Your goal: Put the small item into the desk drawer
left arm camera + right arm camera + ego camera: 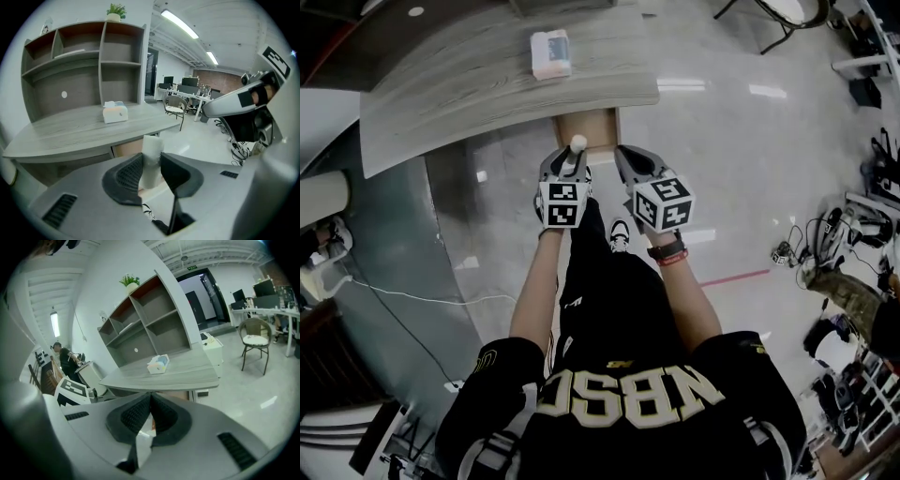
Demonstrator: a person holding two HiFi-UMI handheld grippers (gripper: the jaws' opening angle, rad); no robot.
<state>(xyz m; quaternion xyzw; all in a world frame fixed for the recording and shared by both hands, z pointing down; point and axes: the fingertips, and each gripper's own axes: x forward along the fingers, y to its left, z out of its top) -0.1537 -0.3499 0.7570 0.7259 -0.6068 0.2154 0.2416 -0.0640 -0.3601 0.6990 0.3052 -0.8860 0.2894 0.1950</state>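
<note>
The small item [578,143] is a white cylinder, and my left gripper [572,159] is shut on it; it stands upright between the pads [151,161], with its top [151,144] sticking out above them. The desk drawer [587,129] shows as a light-brown box pulled out from under the grey wooden desk [487,75], just beyond the item. In the left gripper view the drawer front [127,146] sits behind the item. My right gripper [634,161] hovers beside the left one, to its right. Its jaws [151,397] are shut with nothing in them.
A white tissue box [551,53] lies on the desk top. Grey shelving [84,61] with a potted plant rises behind the desk. A chair [255,341] and other desks stand across the glossy floor. Cables and gear [825,244] litter the floor to the right.
</note>
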